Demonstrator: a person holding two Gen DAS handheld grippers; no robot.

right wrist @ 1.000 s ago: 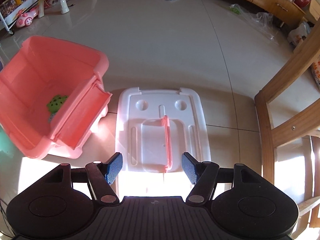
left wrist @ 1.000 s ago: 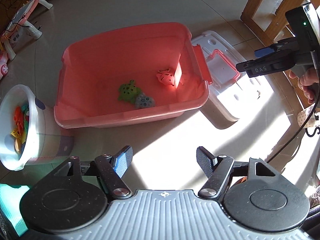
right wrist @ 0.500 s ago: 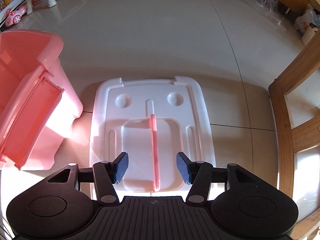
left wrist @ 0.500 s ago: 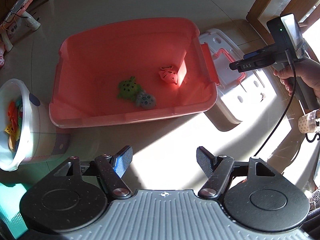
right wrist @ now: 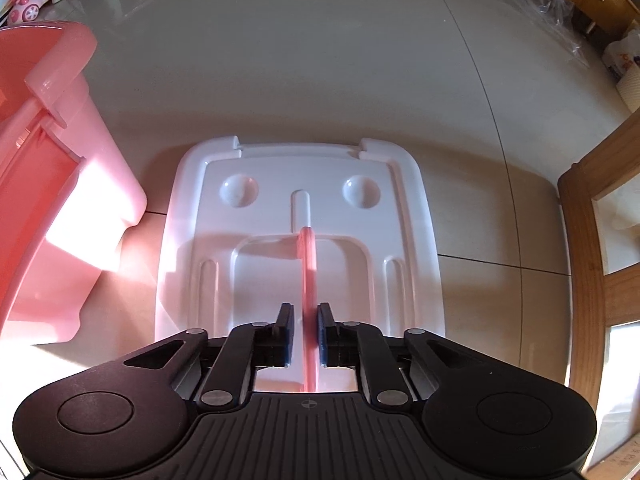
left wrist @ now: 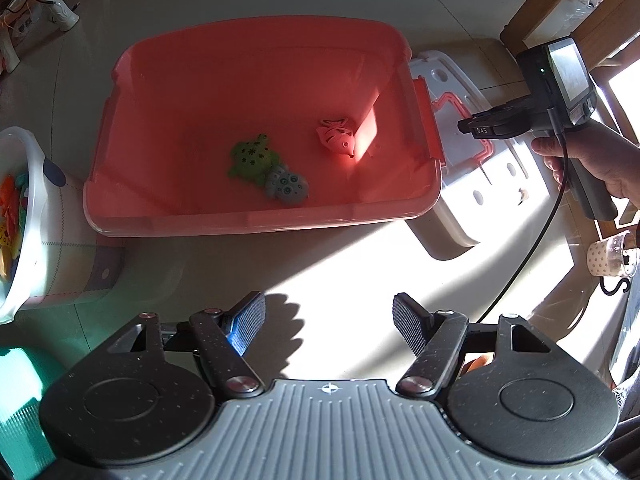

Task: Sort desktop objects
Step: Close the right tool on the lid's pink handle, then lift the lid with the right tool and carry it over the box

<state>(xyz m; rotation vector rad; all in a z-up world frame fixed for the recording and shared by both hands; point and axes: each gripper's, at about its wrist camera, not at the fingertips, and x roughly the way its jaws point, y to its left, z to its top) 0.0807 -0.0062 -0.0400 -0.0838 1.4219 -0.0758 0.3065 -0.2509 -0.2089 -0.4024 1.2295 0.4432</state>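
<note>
From my seat, the pink bin (left wrist: 256,120) sits open on the floor with three little toys on its bottom: a green turtle (left wrist: 253,157) touching a grey turtle (left wrist: 286,187), and a pink striped fish (left wrist: 336,137) a bit apart near the right wall. The white lid (right wrist: 298,240) lies flat just beside the bin, its pink handle (right wrist: 309,280) standing upright along the middle.

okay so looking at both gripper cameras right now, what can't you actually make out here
- Right wrist view: whether the right gripper pads truly touch the pink lid handle; slivers of gap show.
- Right wrist view: the white lid near edge, hidden behind the gripper body.
- Left wrist view: contents of the white bucket, cut off by the left edge.
- Left wrist view: the grey toy shape, too small.
</note>
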